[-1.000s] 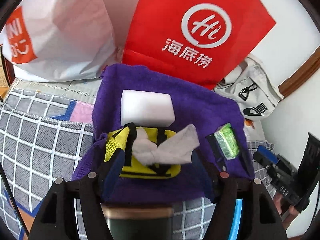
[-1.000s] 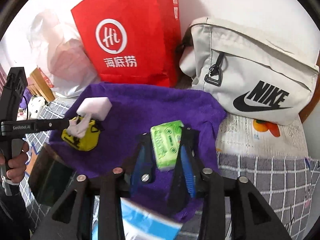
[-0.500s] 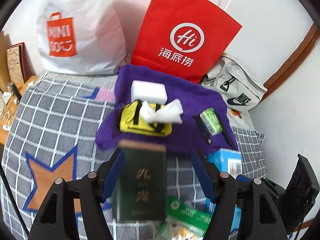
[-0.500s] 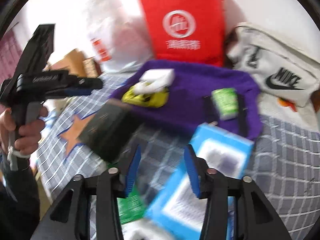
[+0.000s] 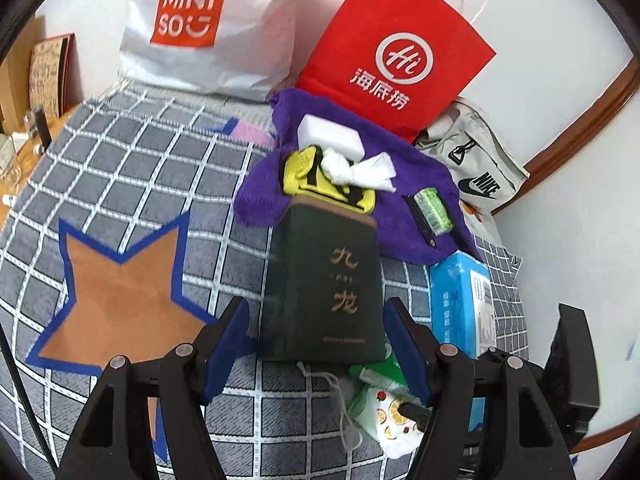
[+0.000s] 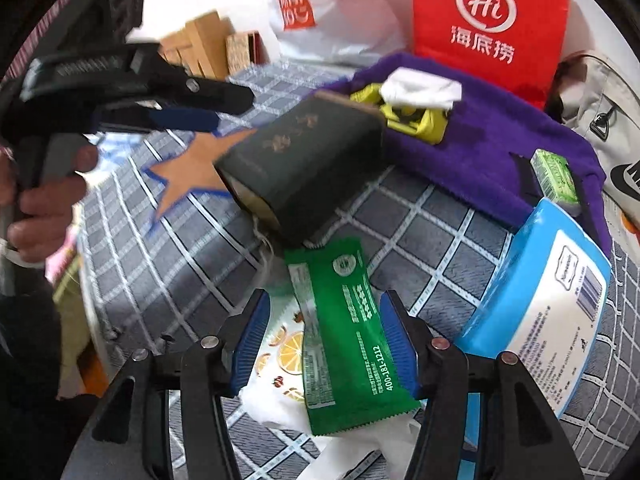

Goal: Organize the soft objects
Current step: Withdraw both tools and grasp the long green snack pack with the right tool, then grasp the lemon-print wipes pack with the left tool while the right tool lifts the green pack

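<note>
Purple towel spread at the far edge of the grey checked cloth, bearing the soft things: white sponge block at the back, yellow mesh pouch just in front of it, small green packet toward the right edge. Stuffed into the pouch and spilling out of its top, crumpled white tissue.

Behind the towel, against the white wall, red paper bag standing upright and touching the towel's back edge; white plastic shopping bag to its left; pale canvas sling bag slumped to its right. Cannot tell what is inside any of the three.

Nearer on the cloth, dark green box with gold characters, lying with its far end against the pouch. Blue tissue pack near the right edge, its far corner touching the towel. Green sachet lying over a white fruit-printed pack.

Left gripper spread wide, gripping nothing, near end of the box showing between its fingers. Right gripper likewise wide apart, straddling the sachet without clamping it.

Orange star with blue border printed at the cloth's left side. Wooden trim curving along the wall at right.
</note>
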`<state>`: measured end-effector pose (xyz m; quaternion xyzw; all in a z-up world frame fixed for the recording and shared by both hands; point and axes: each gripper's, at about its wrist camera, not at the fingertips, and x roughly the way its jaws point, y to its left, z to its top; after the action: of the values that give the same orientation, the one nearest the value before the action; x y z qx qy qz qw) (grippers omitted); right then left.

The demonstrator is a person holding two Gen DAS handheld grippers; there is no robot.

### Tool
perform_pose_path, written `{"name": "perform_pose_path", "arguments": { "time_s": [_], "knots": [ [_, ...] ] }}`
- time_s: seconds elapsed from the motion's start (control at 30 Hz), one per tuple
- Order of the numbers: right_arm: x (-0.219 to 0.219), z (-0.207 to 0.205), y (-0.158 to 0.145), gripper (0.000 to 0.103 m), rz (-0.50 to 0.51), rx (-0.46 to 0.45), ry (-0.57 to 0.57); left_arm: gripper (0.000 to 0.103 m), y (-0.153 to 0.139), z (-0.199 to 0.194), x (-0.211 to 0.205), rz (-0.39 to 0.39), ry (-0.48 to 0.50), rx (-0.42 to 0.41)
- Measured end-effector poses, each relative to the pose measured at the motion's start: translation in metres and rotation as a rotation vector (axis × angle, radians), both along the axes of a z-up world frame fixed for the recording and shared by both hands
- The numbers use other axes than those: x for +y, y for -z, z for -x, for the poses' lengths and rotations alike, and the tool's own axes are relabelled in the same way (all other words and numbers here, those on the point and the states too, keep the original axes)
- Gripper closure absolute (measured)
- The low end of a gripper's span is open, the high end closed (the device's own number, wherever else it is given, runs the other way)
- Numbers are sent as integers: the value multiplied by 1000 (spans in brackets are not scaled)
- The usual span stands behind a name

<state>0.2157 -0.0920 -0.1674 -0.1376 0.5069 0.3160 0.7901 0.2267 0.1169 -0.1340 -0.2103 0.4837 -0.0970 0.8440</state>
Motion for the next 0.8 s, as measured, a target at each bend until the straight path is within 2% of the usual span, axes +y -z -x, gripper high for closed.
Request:
{"name": "perform_pose_path", "arguments": {
  "time_s": [0.13, 0.2, 0.27, 0.57, 0.8],
  "knots": [
    [4, -1, 9, 47, 54, -3, 10, 35, 9, 4, 3, 9, 1, 9],
    [6, 0, 9, 65, 83, -29, 11, 35, 12, 5, 4, 6, 0, 21],
    [4, 0, 7, 81, 68, -17, 27, 35, 13, 7, 5, 0, 0, 24],
    [-21, 19, -29, 89, -60, -82, 109, 35, 13, 32, -5, -32, 6, 34],
    [-42, 42, -57, 92, -158, -153, 173, 35, 23, 57, -29, -97, 40, 68]
  ]
}}
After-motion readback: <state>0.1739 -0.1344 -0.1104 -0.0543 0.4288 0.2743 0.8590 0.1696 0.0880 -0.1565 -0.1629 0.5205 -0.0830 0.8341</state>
